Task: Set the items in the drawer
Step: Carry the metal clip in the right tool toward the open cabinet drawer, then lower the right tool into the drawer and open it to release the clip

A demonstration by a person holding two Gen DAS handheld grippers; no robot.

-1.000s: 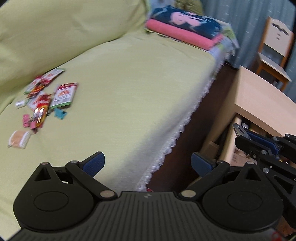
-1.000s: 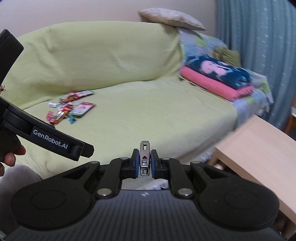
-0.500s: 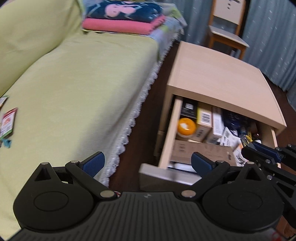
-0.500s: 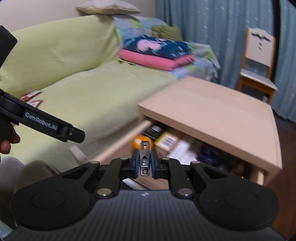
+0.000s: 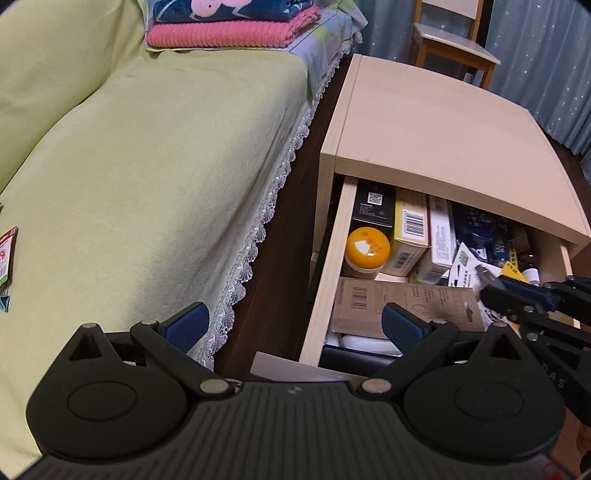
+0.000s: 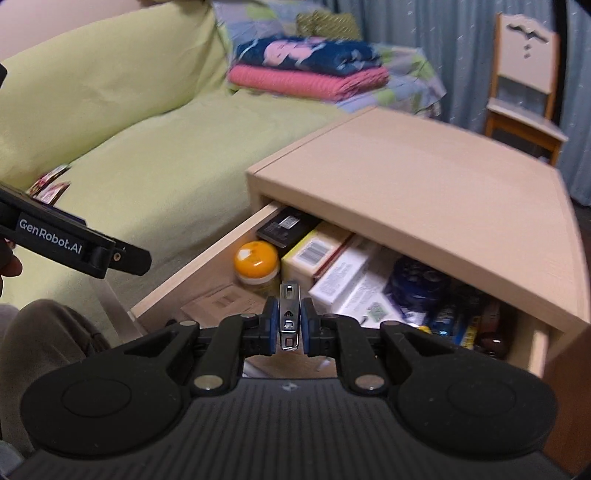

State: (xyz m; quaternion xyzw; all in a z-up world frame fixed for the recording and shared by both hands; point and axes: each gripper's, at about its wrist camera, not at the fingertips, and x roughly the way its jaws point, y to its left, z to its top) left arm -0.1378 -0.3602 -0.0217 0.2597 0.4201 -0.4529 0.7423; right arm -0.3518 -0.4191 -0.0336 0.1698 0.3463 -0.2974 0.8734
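Drawer (image 6: 207, 273) open below right gripper (image 6: 290, 326) clamping metal clip (image 6: 289, 318)

sofa cover (image 5: 155, 155) yellow-green (lace-edged) | folded blankets (image 5: 236, 22) at far end | wooden chair (image 6: 524, 85) by curtain (image 5: 546, 40)

The sofa cover (image 5: 155, 177) is pale yellow-green with a white lace hem. A coral-pink folded blanket (image 5: 229, 33) lies under a navy one printed in pink. The drawer (image 5: 328, 266) is light beech; inside, a jar's lid (image 5: 367, 245) is orange. The curtains (image 5: 546, 66) are grey-blue with pale flecks.
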